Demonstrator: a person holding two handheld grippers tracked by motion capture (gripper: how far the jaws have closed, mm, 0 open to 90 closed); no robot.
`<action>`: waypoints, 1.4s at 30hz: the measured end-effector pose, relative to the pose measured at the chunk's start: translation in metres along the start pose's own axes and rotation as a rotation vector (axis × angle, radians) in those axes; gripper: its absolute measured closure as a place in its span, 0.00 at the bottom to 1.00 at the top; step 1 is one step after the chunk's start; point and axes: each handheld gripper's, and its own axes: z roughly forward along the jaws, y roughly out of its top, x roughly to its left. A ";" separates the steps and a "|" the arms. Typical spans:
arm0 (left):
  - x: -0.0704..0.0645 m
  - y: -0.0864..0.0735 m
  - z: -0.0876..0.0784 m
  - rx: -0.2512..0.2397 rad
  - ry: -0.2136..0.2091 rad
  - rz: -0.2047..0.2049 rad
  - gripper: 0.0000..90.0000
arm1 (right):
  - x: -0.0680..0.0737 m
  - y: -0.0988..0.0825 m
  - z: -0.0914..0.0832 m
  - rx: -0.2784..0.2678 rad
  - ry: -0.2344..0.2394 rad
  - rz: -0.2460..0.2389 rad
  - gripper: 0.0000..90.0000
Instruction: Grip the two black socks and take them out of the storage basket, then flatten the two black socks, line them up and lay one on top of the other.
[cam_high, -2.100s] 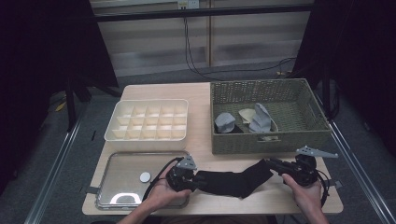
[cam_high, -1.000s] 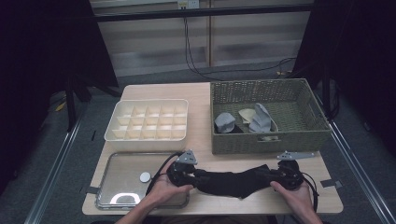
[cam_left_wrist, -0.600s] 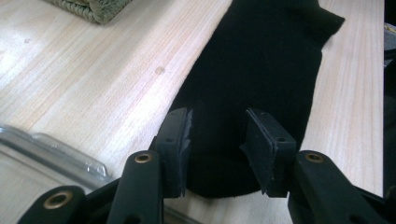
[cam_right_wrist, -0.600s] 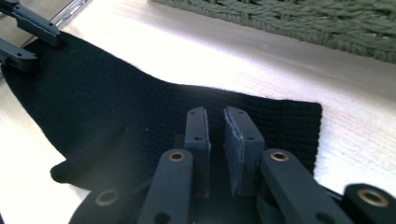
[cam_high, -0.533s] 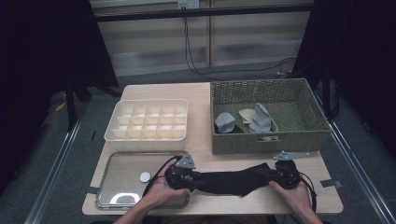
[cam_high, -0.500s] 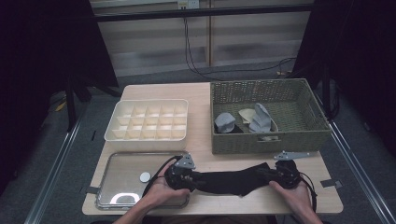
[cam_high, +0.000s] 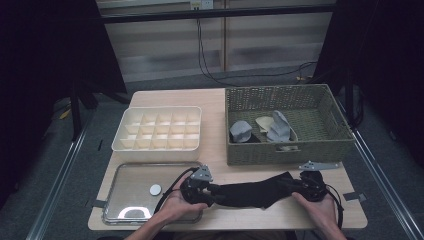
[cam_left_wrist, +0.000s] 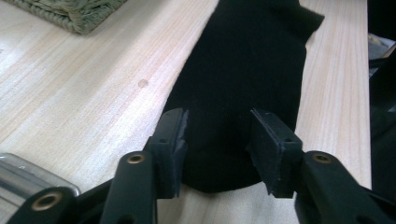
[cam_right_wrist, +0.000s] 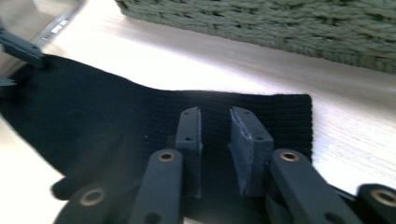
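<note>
Black sock (cam_high: 250, 191) lies flat along near table (cam_high: 215, 97) edge, stretched between both grippers for smoothing. Left gripper (cam_left_wrist: 218, 140) just opened, released, jaws straddling the toe. Right gripper (cam_right_wrist: 215, 135) also opening, pads apart over the cuff, gripping nothing.

A plain black sock (cam_high: 255, 192) lies on the pale, wood-grained counter (cam_high: 215, 100). The wicker basket (cam_high: 330, 145) is olive green with a woven pattern; inside are grey socks (cam_high: 241, 131) and a cream one (cam_high: 263, 123). The compartment box (cam_high: 159, 129) is off-white, the metal tray (cam_high: 130, 190) silver. Both hand-held grippers, left (cam_left_wrist: 217, 140) and right (cam_right_wrist: 215, 135), have black jaws.
</note>
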 end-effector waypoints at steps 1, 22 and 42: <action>0.001 0.000 -0.001 -0.006 0.010 -0.006 0.56 | 0.000 0.001 -0.001 -0.018 0.010 -0.001 0.72; 0.023 -0.005 -0.051 -0.058 0.046 -0.132 0.25 | 0.019 0.034 0.001 -0.072 0.173 -0.008 0.39; 0.028 -0.037 -0.095 -0.121 0.123 -0.166 0.33 | 0.050 0.121 -0.014 -0.143 0.259 -0.130 0.59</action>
